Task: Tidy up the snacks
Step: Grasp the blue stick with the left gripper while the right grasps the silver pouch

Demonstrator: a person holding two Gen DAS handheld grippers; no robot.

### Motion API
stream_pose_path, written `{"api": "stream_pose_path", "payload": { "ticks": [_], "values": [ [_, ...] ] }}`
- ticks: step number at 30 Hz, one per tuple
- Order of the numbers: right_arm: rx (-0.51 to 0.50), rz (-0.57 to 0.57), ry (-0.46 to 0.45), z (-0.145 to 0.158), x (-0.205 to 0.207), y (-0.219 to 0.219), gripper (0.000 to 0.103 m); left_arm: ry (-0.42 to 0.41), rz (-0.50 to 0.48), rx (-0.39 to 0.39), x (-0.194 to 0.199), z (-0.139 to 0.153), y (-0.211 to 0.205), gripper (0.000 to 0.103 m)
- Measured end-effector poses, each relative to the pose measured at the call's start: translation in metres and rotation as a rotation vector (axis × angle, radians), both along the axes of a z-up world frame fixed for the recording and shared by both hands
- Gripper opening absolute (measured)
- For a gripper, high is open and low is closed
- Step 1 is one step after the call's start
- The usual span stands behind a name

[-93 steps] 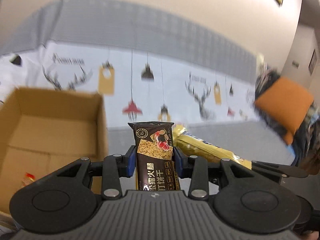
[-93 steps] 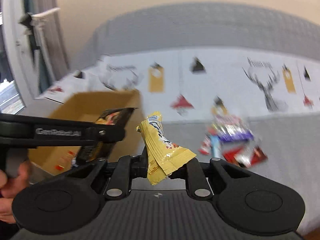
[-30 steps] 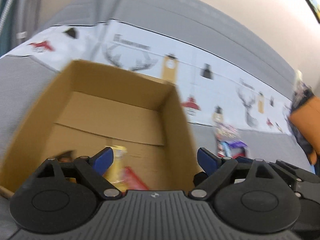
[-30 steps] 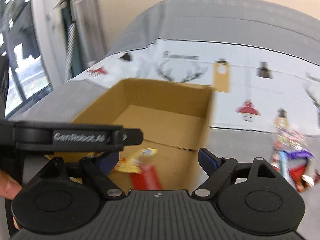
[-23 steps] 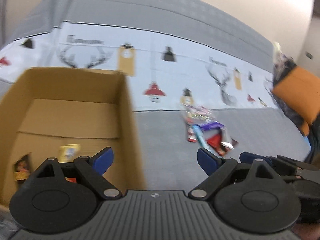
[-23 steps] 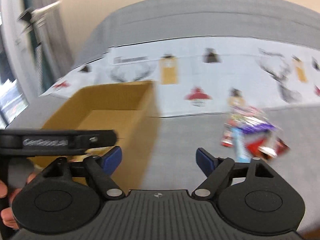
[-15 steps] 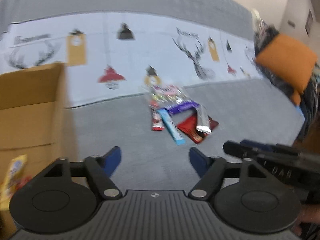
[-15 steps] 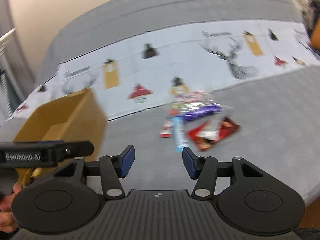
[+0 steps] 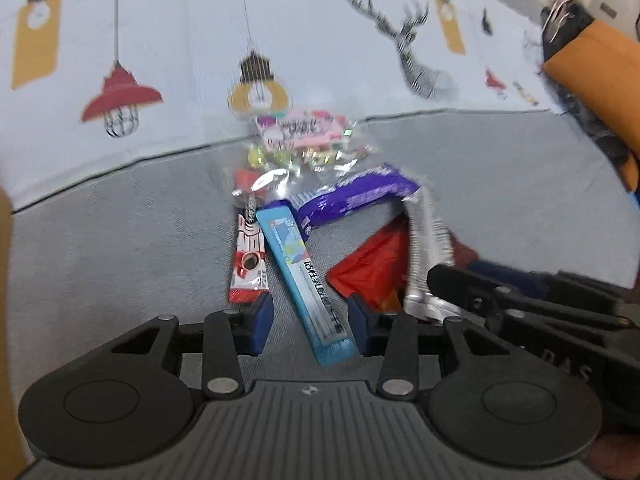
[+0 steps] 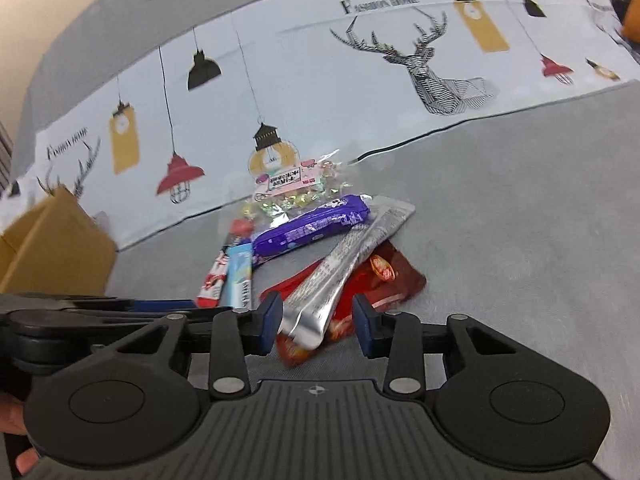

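A pile of snacks lies on the grey couch seat. My left gripper hangs low over it, jaws closing, with the lower end of a blue stick packet between the pads and a gap on each side. A red coffee stick lies just left of it. My right gripper is also closing, around the near end of a silver packet that rests on a red packet; its right pad stands clear. A purple wrapper and a clear candy bag lie farther back.
The cardboard box stands to the left of the pile. A white cloth printed with lamps and deer covers the couch back. An orange cushion sits at the far right. The two grippers are close side by side.
Both grippers let go of their snacks over the box, swung right to the pile and sank close to it. Their jaws have narrowed around the blue stick and the silver packet.
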State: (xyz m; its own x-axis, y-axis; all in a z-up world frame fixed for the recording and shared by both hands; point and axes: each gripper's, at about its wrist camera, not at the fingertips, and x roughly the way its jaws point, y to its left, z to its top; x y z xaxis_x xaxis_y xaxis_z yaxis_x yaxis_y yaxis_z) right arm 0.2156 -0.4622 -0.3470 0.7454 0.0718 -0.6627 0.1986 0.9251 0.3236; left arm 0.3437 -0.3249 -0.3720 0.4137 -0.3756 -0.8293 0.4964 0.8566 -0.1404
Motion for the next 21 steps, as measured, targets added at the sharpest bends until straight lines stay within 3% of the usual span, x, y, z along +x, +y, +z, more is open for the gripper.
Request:
{"api": "stream_pose_path", "payload": {
  "ticks": [2, 4, 5, 6, 7, 11, 17, 21],
  "values": [
    [0.009, 0.011, 0.011, -0.008, 0.01, -0.001, 0.041, -0.033, 0.0, -0.01, 0.004, -0.006, -0.001, 0.039],
    [0.014, 0.012, 0.037, -0.018, 0.019, -0.002, 0.041, -0.047, 0.0, -0.001, 0.005, -0.007, 0.001, 0.022],
    [0.002, 0.015, 0.03, -0.019, 0.021, -0.002, 0.038, -0.05, 0.014, 0.002, 0.005, -0.008, 0.005, 0.019],
    [-0.009, 0.028, 0.027, -0.018, 0.023, 0.0, 0.023, -0.036, 0.029, -0.008, 0.004, -0.007, 0.01, 0.011],
    [-0.015, 0.047, 0.03, -0.017, 0.023, 0.002, 0.021, -0.02, 0.049, -0.012, 0.004, -0.007, 0.016, 0.003],
    [-0.015, 0.058, 0.048, -0.013, 0.013, 0.008, 0.012, 0.024, 0.077, -0.028, -0.012, -0.002, 0.038, 0.003],
    [-0.015, 0.085, 0.09, -0.005, -0.03, 0.027, 0.011, 0.062, 0.064, -0.045, -0.067, 0.004, 0.072, 0.003],
    [-0.02, 0.129, 0.113, -0.006, -0.062, 0.046, 0.012, 0.043, 0.048, -0.025, -0.098, 0.002, 0.087, 0.004]
  ]
}}
